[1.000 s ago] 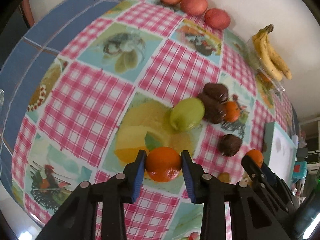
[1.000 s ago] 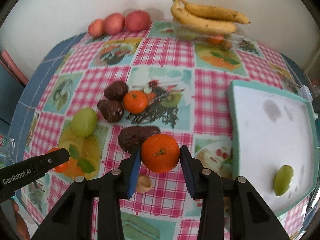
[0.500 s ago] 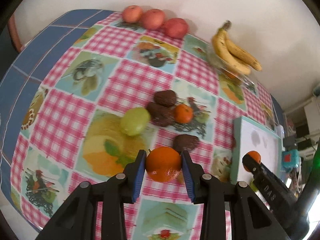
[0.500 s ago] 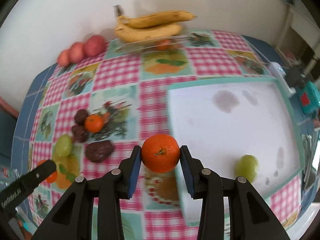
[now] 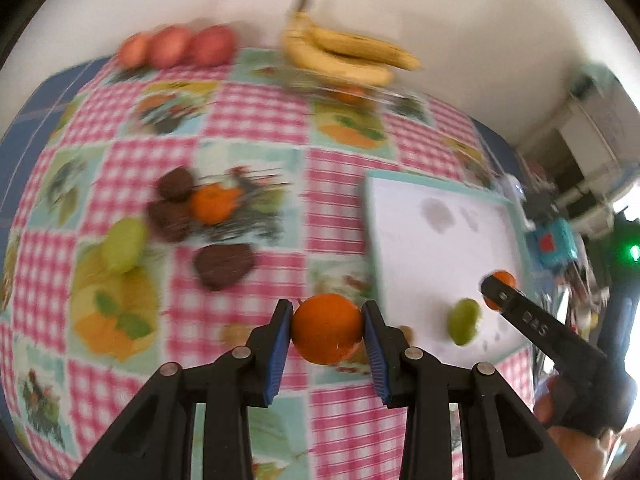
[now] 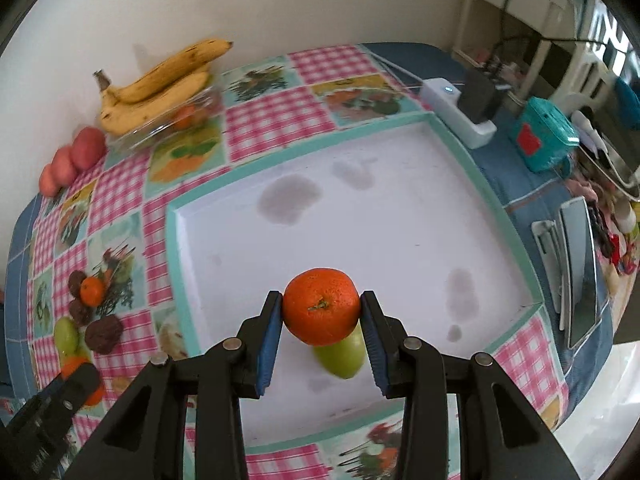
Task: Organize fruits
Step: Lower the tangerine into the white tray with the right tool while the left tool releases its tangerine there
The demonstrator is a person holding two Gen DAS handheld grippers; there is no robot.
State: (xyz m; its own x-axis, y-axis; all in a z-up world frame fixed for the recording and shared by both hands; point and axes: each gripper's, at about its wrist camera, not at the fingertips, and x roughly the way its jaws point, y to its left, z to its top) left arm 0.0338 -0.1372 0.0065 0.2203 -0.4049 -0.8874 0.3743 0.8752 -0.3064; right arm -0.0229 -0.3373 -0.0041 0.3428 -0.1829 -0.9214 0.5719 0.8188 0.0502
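My left gripper [image 5: 326, 330] is shut on an orange [image 5: 326, 328], held above the checked cloth just left of the white tray [image 5: 424, 248]. My right gripper [image 6: 322, 316] is shut on a second orange [image 6: 320, 310] over the tray [image 6: 360, 216], right above a green fruit [image 6: 344, 354] that lies in it. That green fruit [image 5: 463, 320] and the right gripper's orange [image 5: 500, 286] also show in the left wrist view. On the cloth remain another orange [image 5: 212, 204], a green fruit [image 5: 122, 244] and dark brown fruits [image 5: 224, 266].
Bananas [image 6: 160, 80] rest on a clear container by the wall, with three red apples [image 6: 72, 156] to their left. A white box [image 6: 456, 108], a teal case [image 6: 546, 138] and phones [image 6: 576, 276] lie beyond the tray's right rim. A hand [image 5: 576, 432] holds the right gripper.
Both grippers have swung right with their oranges. The right one now hangs over the tray above the green fruit; the left one has neared the tray's left rim.
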